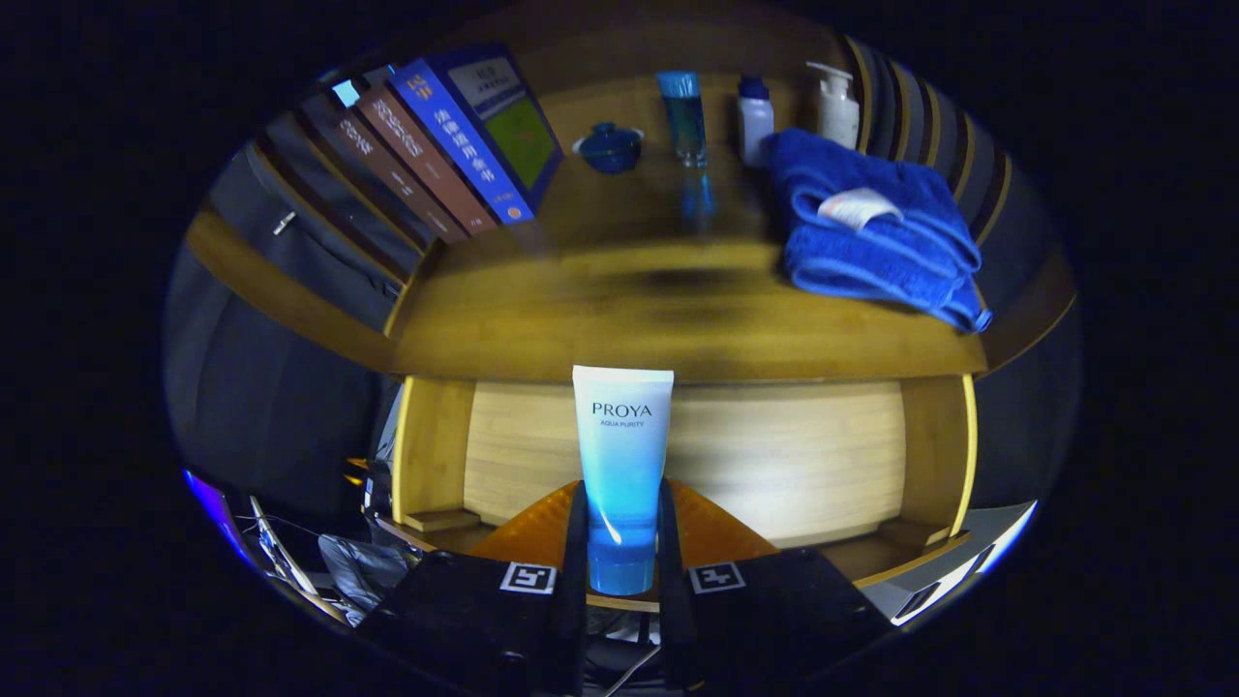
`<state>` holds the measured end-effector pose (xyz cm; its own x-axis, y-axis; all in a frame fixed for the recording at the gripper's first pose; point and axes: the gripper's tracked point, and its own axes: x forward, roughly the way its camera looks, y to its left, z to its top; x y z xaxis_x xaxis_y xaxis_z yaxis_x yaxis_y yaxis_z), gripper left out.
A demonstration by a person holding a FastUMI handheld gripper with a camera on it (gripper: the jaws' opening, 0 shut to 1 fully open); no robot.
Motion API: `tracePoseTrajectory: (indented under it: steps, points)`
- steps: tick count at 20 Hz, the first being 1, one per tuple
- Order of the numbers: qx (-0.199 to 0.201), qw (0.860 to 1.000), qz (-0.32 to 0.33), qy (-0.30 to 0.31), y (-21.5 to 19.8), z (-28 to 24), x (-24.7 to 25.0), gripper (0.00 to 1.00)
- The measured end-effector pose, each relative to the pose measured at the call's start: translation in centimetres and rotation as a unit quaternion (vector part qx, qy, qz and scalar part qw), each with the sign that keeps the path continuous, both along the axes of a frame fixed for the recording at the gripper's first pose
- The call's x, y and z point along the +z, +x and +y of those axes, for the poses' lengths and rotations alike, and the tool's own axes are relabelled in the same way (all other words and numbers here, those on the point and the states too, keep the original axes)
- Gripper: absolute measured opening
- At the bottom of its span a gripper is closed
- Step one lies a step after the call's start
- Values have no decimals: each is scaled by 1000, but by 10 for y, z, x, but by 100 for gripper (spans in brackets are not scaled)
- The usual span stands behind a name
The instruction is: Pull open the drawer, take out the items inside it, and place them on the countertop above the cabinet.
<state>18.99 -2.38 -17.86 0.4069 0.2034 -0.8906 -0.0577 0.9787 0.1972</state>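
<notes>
Staged home setting, bedroom or bathroom corner: wooden cabinet [678, 329] sitting beyond gripper [622, 542], carrying leaning books [455, 145], folded blue towel [871, 232], toiletry bottles [755, 121], pump dispenser [837, 106].

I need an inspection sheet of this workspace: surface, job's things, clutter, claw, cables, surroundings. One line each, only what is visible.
Surface: wooden countertop, bare in its front middle.
Job's things: tube, upright between the fingers, cap down; open drawer behind it, below the countertop.
Clutter: leaning books on the left; small blue lidded bowl, blue bottle, white bottle and pump bottle along the back; folded blue towel on the right.
Claw: claw shut on tube, both fingers pressing its lower part.
Cables: thin wires low at the left.
Surroundings: dark booth wall.
</notes>
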Motion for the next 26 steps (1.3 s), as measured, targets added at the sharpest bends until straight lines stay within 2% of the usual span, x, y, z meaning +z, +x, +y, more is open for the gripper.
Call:
tracePoseTrajectory:
  steps: [4, 9, 12, 16, 19, 22, 26]
  points:
    - [-17, 999, -19, -34, 49, -18, 14, 35]
    - [-24, 996, -8, -83, 104, -17, -16, 35]
    - [-31, 995, 4, -94, 122, -9, -32, 35]
    - [-33, 993, 2, -115, 137, -4, -39, 42]
    - [-32, 992, 3, -125, 137, -3, -42, 51]
    - [-15, 990, 2, -138, 132, -2, -43, 72]
    - [-13, 995, -22, -101, 126, 10, -28, 100]
